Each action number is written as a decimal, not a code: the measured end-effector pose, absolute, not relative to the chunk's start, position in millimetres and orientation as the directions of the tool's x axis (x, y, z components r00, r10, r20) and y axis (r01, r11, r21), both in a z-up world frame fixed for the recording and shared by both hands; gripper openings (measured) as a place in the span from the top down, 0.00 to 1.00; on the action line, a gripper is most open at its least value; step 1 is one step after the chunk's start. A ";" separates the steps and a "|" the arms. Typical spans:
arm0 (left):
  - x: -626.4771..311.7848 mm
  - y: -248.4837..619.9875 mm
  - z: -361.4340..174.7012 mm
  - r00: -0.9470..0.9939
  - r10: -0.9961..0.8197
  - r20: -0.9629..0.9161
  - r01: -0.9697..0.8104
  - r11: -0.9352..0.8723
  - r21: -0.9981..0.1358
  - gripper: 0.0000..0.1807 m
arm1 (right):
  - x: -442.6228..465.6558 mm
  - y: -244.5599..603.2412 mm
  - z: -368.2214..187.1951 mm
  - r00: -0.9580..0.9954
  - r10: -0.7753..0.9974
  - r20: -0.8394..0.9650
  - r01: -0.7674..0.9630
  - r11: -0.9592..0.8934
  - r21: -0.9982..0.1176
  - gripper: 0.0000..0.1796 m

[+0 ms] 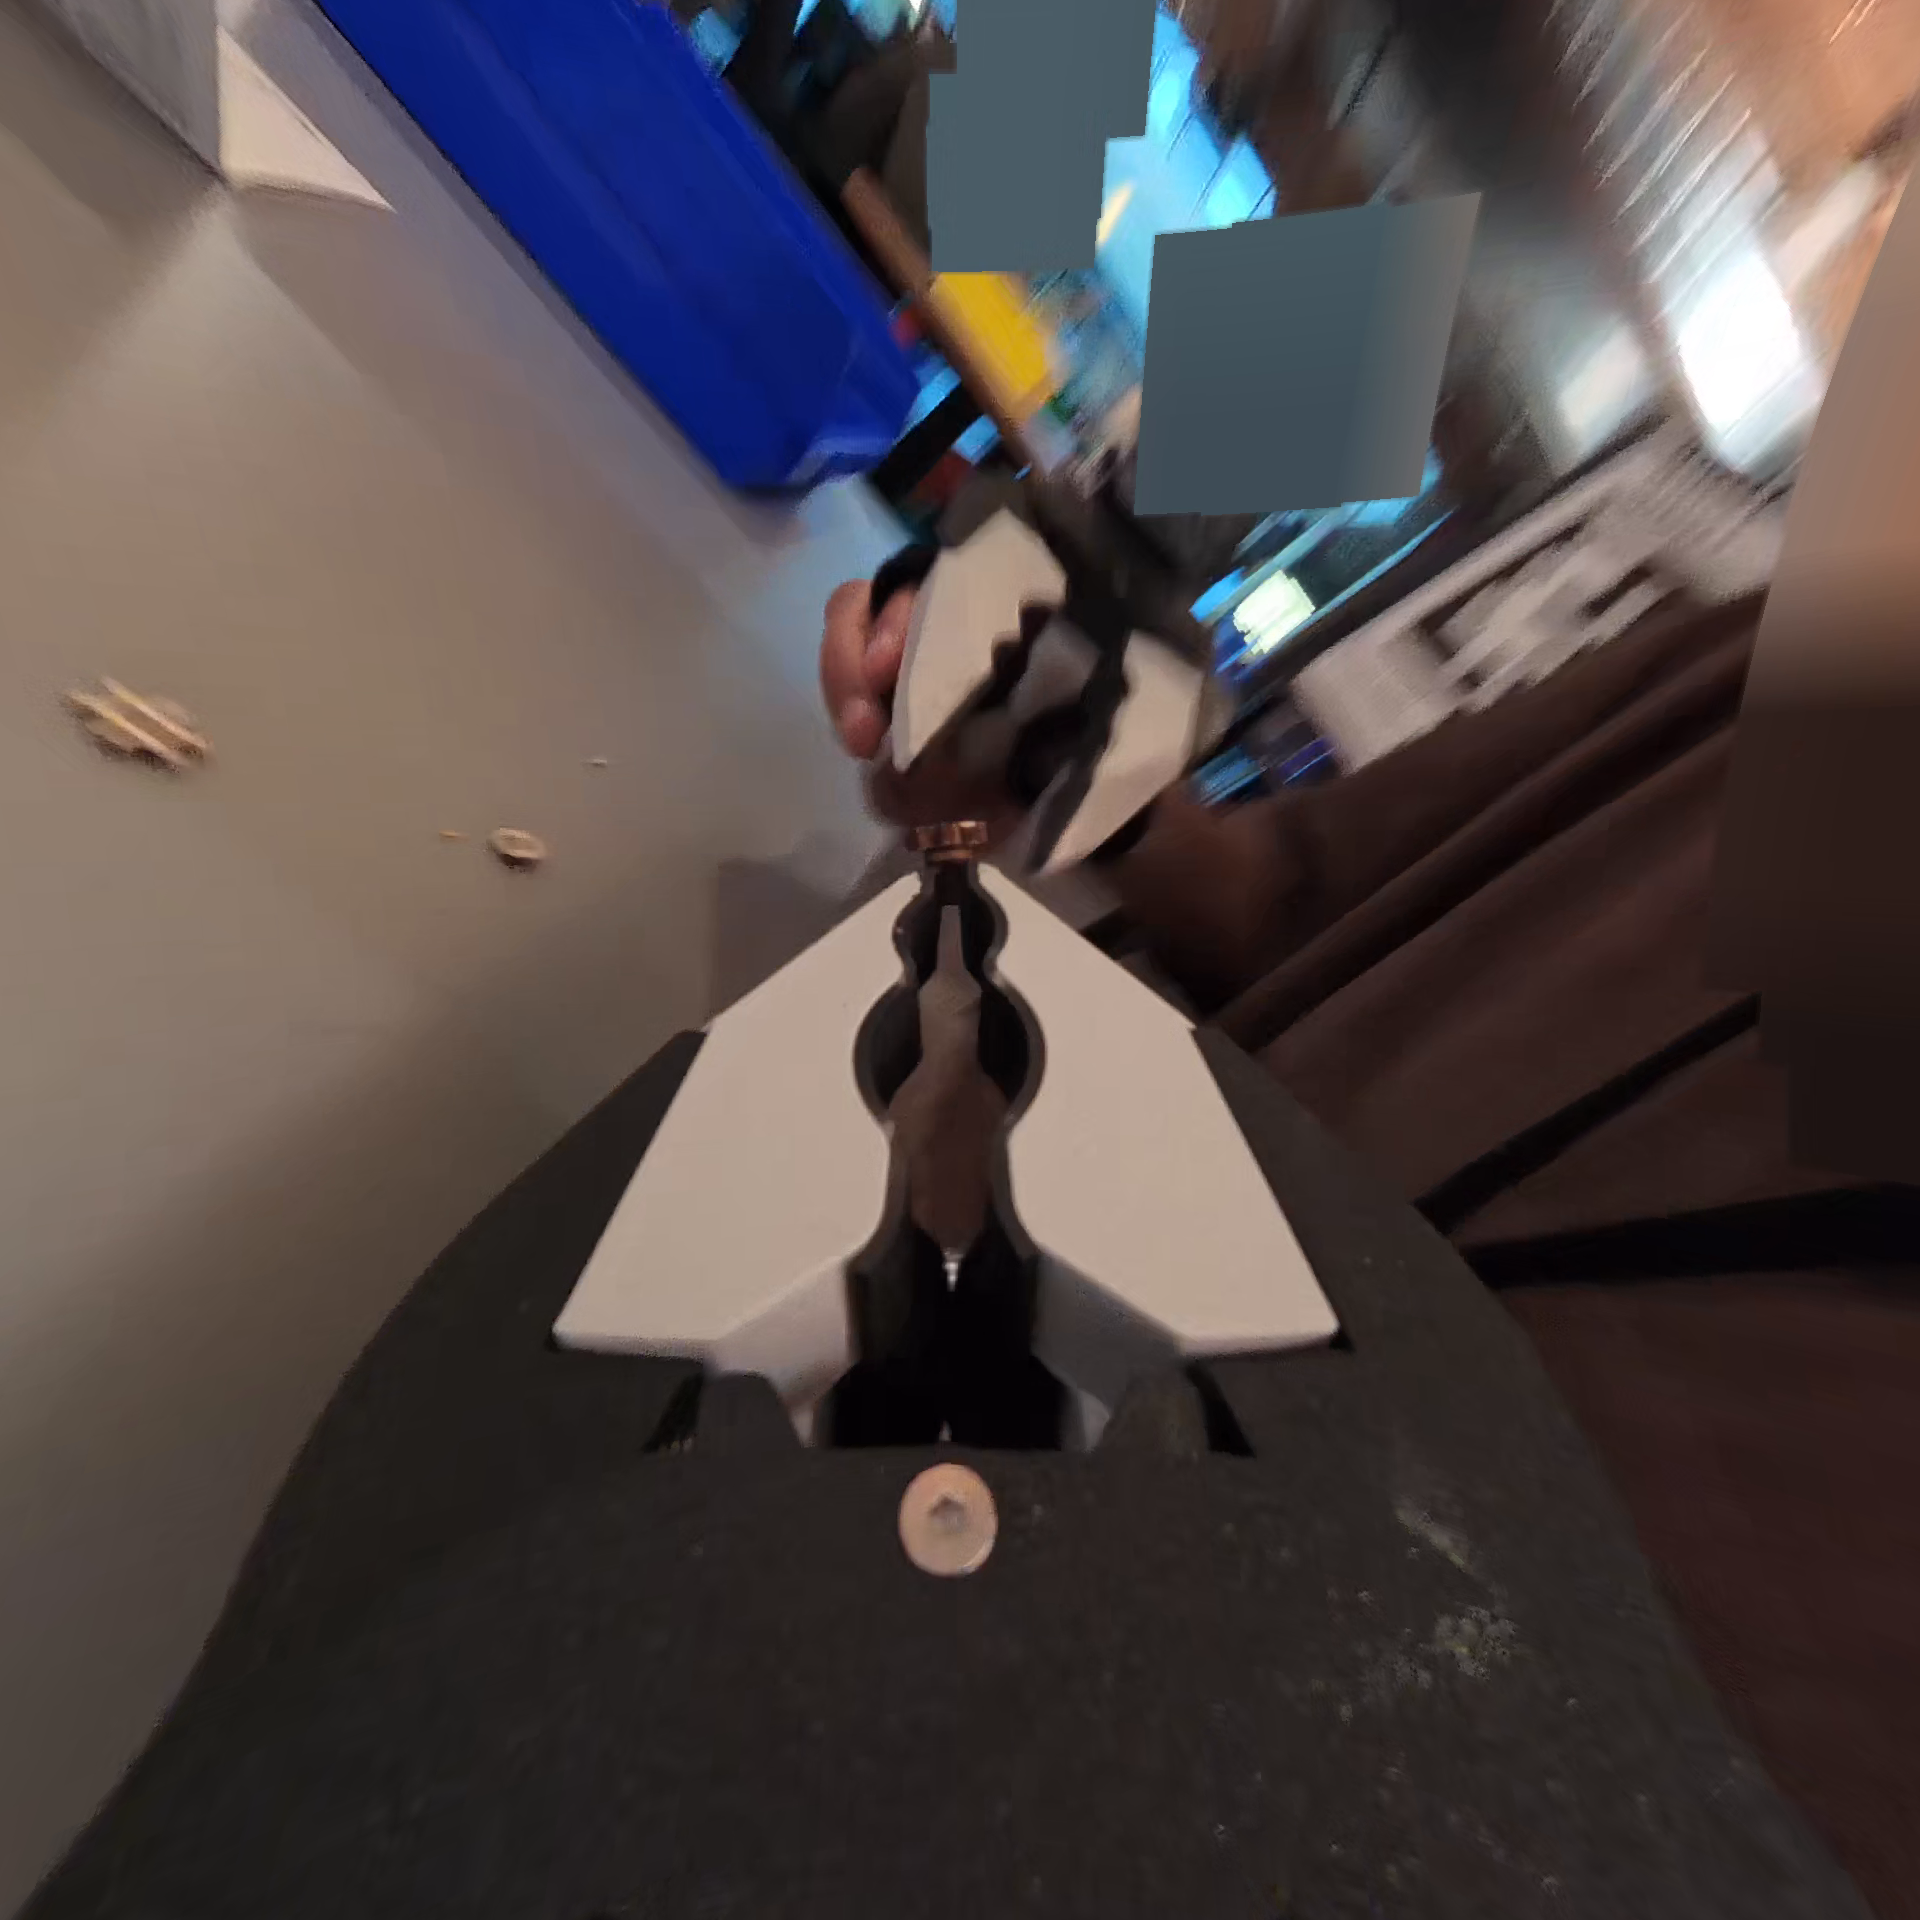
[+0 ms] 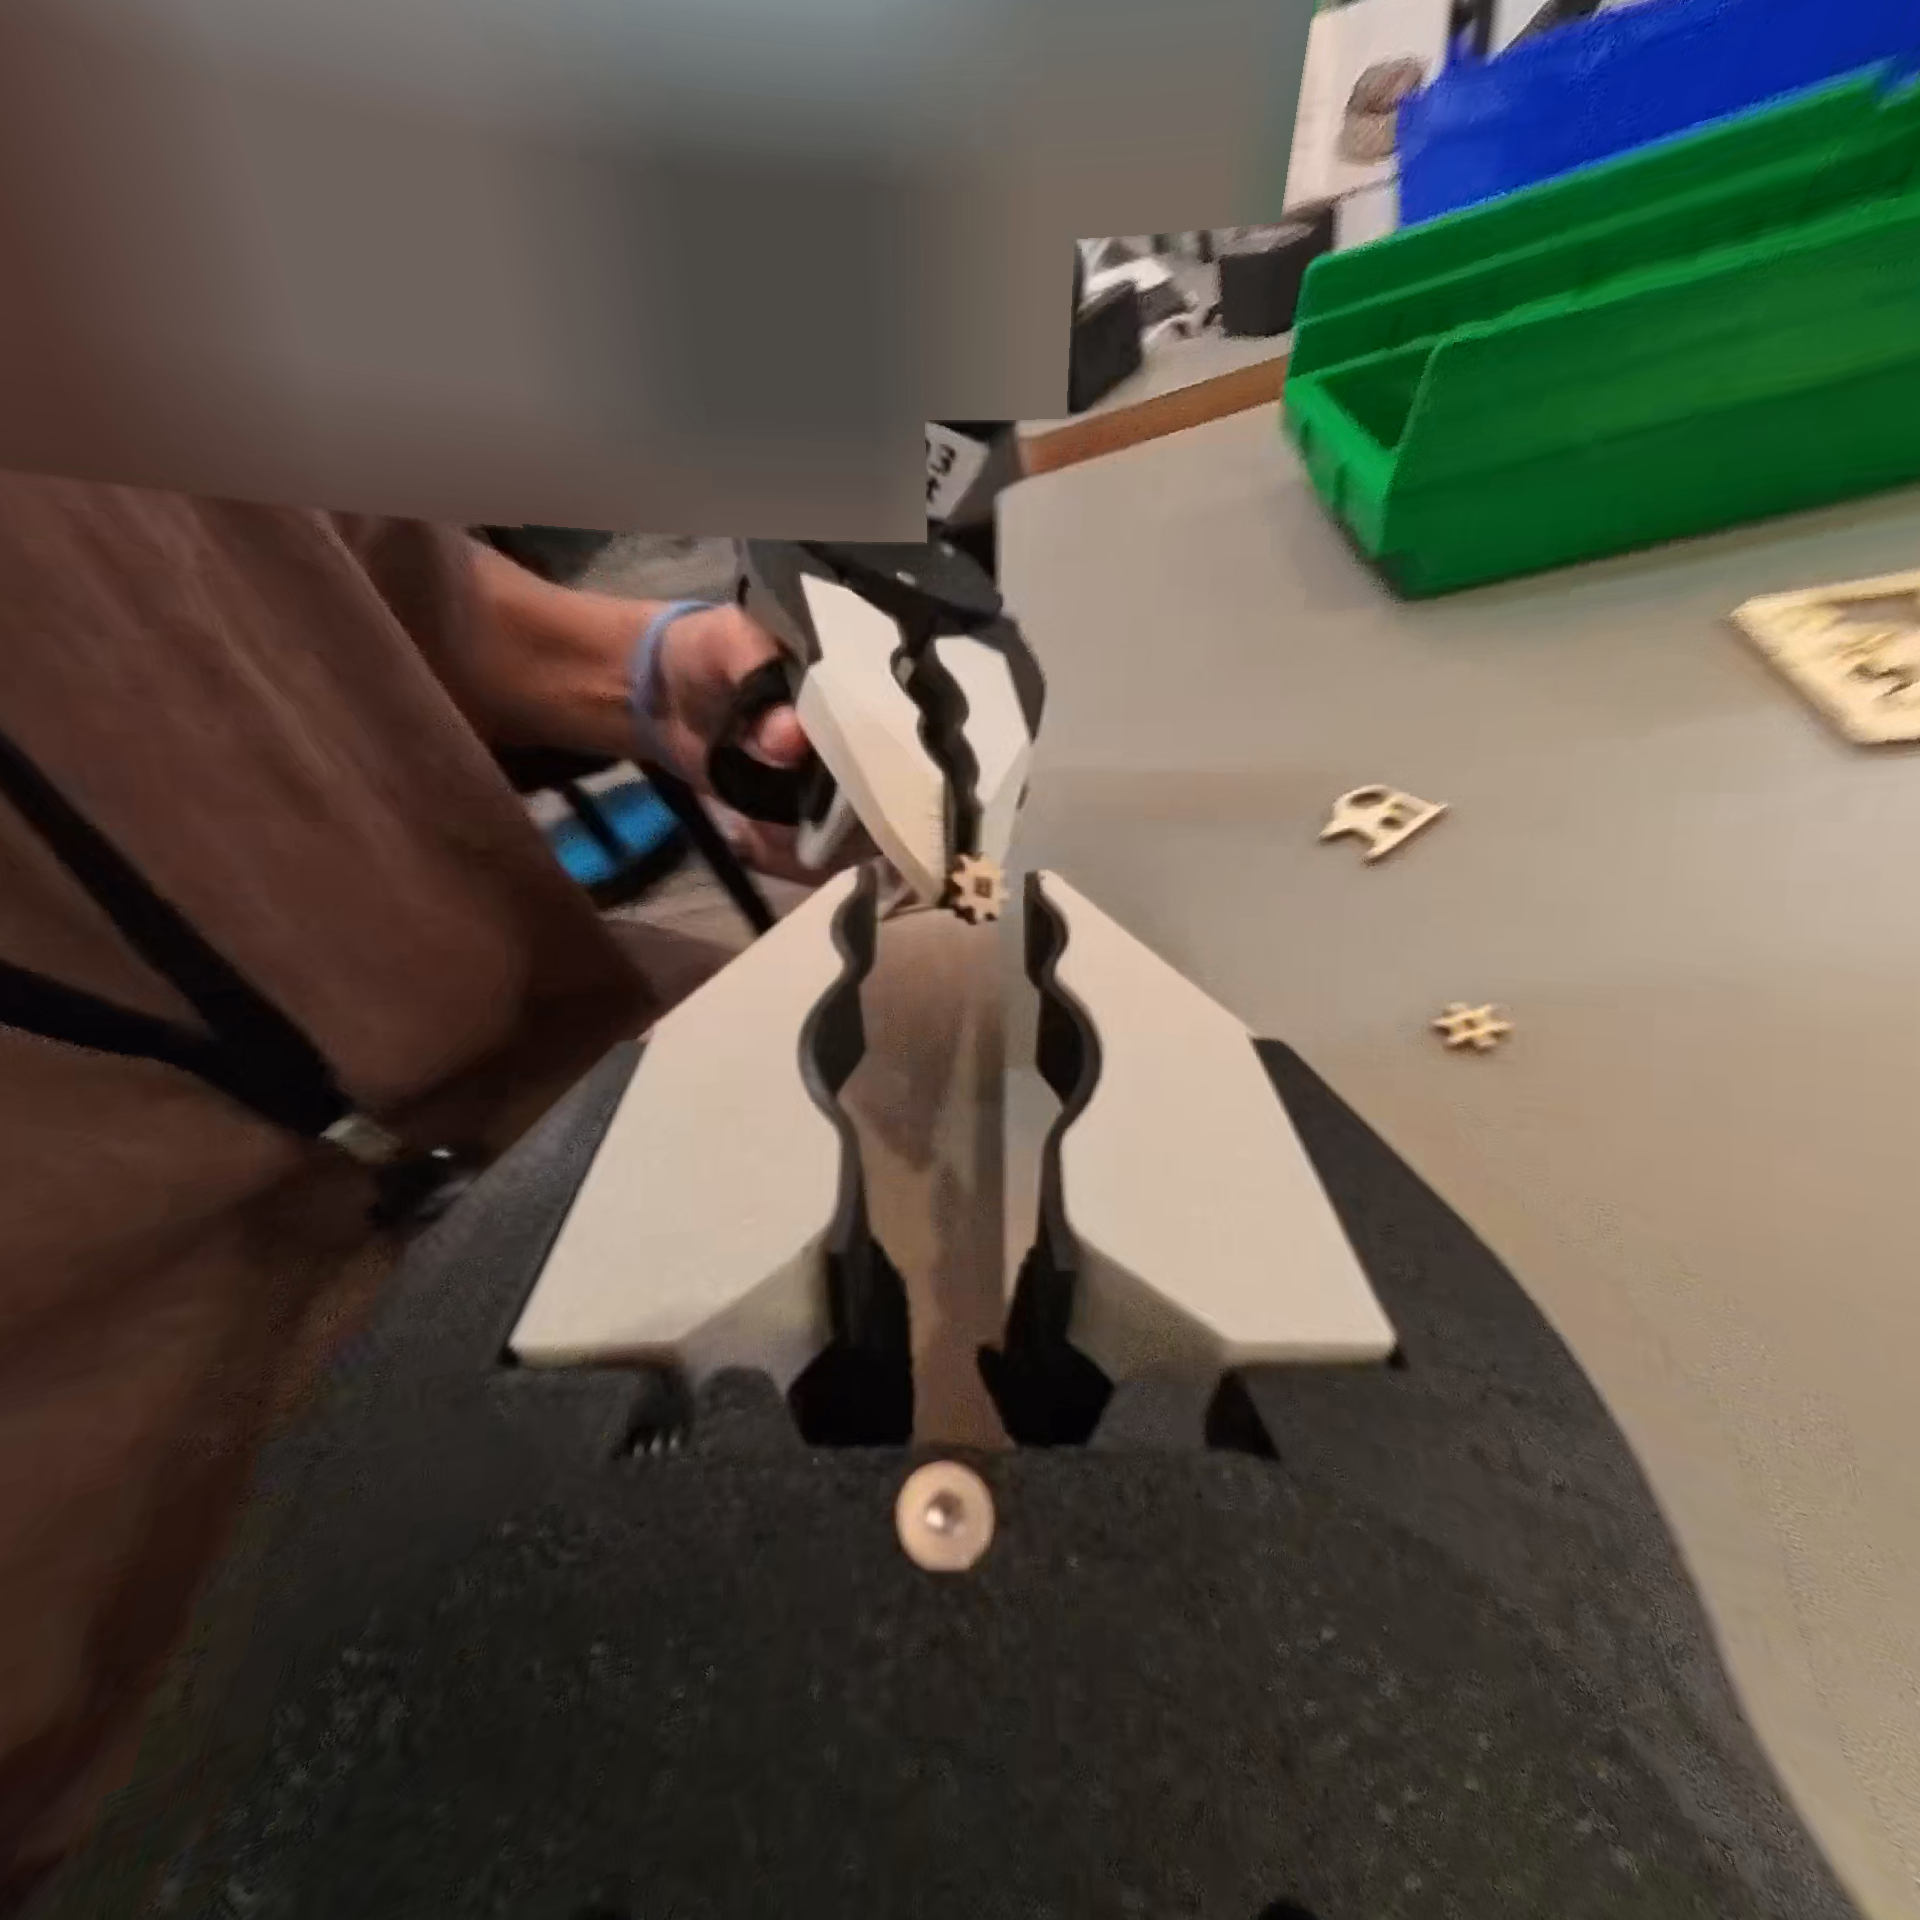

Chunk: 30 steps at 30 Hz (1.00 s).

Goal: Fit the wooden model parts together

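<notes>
Pinching a small wooden gear (image 2: pixel 977 886) at their tips, the left tongs (image 2: pixel 961 862) hold it at 12 o'clock between the spread, empty right tongs (image 2: pixel 945 894). Two parts (image 2: pixel 1382 823) lie loose on the desk (image 2: pixel 1558 1247) at 2 o'clock; nothing looks joined yet, though blur hides detail.

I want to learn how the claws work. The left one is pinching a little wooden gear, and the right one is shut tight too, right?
Not quite. The left gripper does pinch the gear, but the right gripper is not shut. The right wrist view shows its jaws standing apart with a clear gap, holding nothing.
</notes>
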State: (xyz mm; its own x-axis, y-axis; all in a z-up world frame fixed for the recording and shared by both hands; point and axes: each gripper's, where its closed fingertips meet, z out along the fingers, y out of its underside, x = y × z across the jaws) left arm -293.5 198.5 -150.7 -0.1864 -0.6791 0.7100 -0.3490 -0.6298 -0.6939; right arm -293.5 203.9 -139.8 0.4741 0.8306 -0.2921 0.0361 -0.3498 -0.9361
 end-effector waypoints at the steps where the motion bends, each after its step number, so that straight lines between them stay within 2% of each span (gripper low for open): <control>1: -294.5 199.3 -154.1 -0.171 -0.757 0.630 -0.354 -0.550 -0.756 0.99 | -294.5 202.7 -141.8 0.441 0.821 -0.362 0.013 -0.409 -0.912 0.84; 4: -298.1 195.9 -158.4 -0.172 -0.895 0.412 -0.372 -0.328 -0.868 0.99 | -300.3 196.8 -157.6 0.398 0.810 -0.431 0.061 -0.492 -0.869 0.83; 8: -300.1 186.7 -163.8 -0.201 -0.945 0.258 -0.392 -0.163 -0.905 1.00 | -306.7 193.3 -159.7 0.384 0.821 -0.423 0.077 -0.485 -0.871 0.87; 12: -299.1 184.4 -161.5 -0.211 -0.952 0.222 -0.380 -0.129 -0.916 1.00 | -306.9 192.1 -156.1 0.382 0.835 -0.397 0.086 -0.459 -0.884 0.92; 20: -298.8 184.5 -164.6 -0.204 -0.961 0.186 -0.390 -0.095 -0.916 1.00 | -304.4 193.3 -151.9 0.374 0.831 -0.412 0.057 -0.464 -0.884 0.92; 30: -298.2 183.4 -164.5 -0.203 -0.962 0.184 -0.394 -0.092 -0.915 1.00 | -306.1 192.0 -160.3 0.389 0.842 -0.375 0.112 -0.447 -0.887 0.90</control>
State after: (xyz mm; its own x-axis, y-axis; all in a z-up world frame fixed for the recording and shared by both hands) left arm -298.2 183.4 -164.5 -0.2035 -0.9616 0.1840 -0.3940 -0.0916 -0.9145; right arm -306.1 192.0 -160.3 0.3886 0.8416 -0.3751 0.1118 -0.4471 -0.8875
